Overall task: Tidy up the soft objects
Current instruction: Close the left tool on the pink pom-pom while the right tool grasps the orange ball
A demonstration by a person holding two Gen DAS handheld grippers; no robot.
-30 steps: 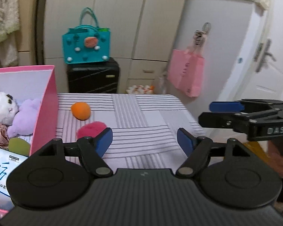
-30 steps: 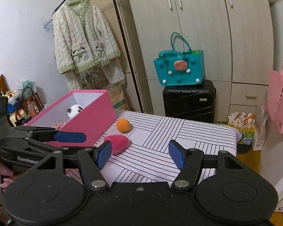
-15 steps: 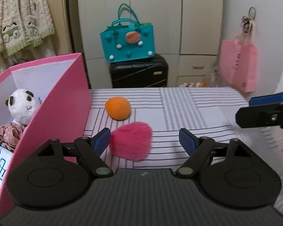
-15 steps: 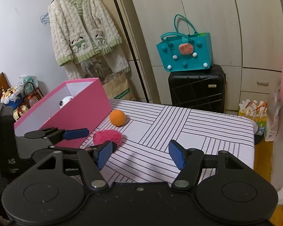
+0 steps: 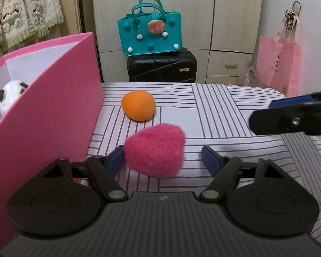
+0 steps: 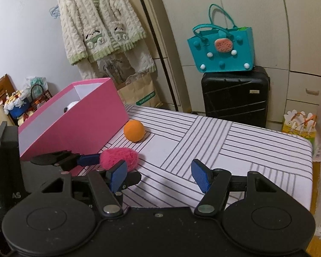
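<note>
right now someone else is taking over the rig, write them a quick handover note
Left hand-held gripper: open, jaws either side of the pink fluffy heart, not closed on it.
Right hand-held gripper: open, empty, over the striped table.
Things: heart and orange ball lie on the table beside the pink box; a panda plush sits in the box.
Done: panda boxed.
Left: close on the heart, box it, then probably the ball.

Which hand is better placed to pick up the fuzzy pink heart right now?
Left. The left tongs are open with the pink heart already between their pads, beside the pink box. The right tongs are open over bare tablecloth, off to the side.
</note>
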